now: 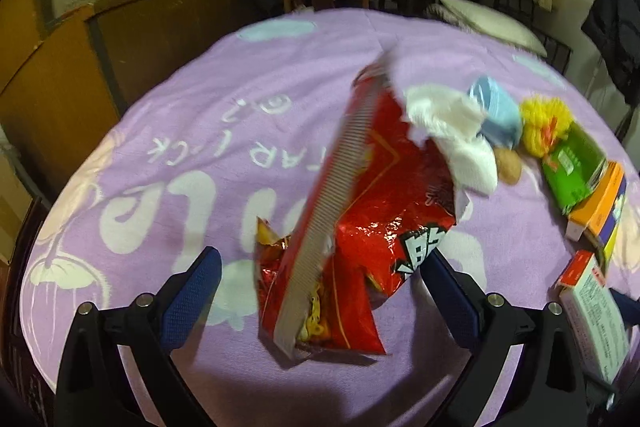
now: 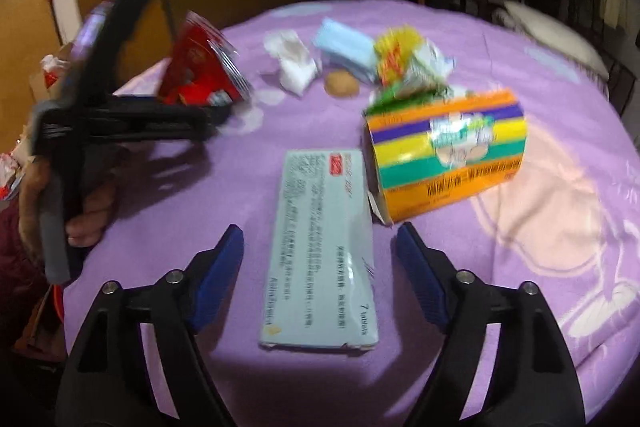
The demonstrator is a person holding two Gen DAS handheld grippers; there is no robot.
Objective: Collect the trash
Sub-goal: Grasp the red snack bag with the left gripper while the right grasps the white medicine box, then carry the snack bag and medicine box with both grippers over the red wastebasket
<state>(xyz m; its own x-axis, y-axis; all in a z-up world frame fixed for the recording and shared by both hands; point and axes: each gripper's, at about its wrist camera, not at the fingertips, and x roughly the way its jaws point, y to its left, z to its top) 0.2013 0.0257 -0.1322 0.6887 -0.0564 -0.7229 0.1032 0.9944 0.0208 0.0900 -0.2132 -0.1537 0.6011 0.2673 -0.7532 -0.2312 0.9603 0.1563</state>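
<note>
The left tongs (image 1: 320,279) are spread wide, and the red bag (image 1: 360,211) is seen between the two blue pads, low over the purple blanket (image 1: 160,147). Nothing is gripped yet as far as can be told: the left pad (image 1: 192,291) stands clear of the bag, while the right pad sits just at the foil's edge, and contact there cannot be confirmed.

The bag's long axis is laid from near the tongs away and slightly right, its torn mouth pointing toward the camera and its far end toward the tissue (image 1: 452,131). A serrated seal strip runs along its left side, raised off the cloth.

For a good grab, the pads are best closed across the bag's narrow width, near the crumpled middle where the foil will bunch and hold, not on the slippery flat end. The tissue touching the far corner should be left undisturbed.

The right tongs (image 2: 320,275) are also held wide open and empty, straddling the pale box (image 2: 320,247). That box lies flat with its long axis running straight away from the tongs, already lined up for a pinch across its short side. The orange box (image 2: 448,159) lies just beyond the right pad, tilted.
</note>
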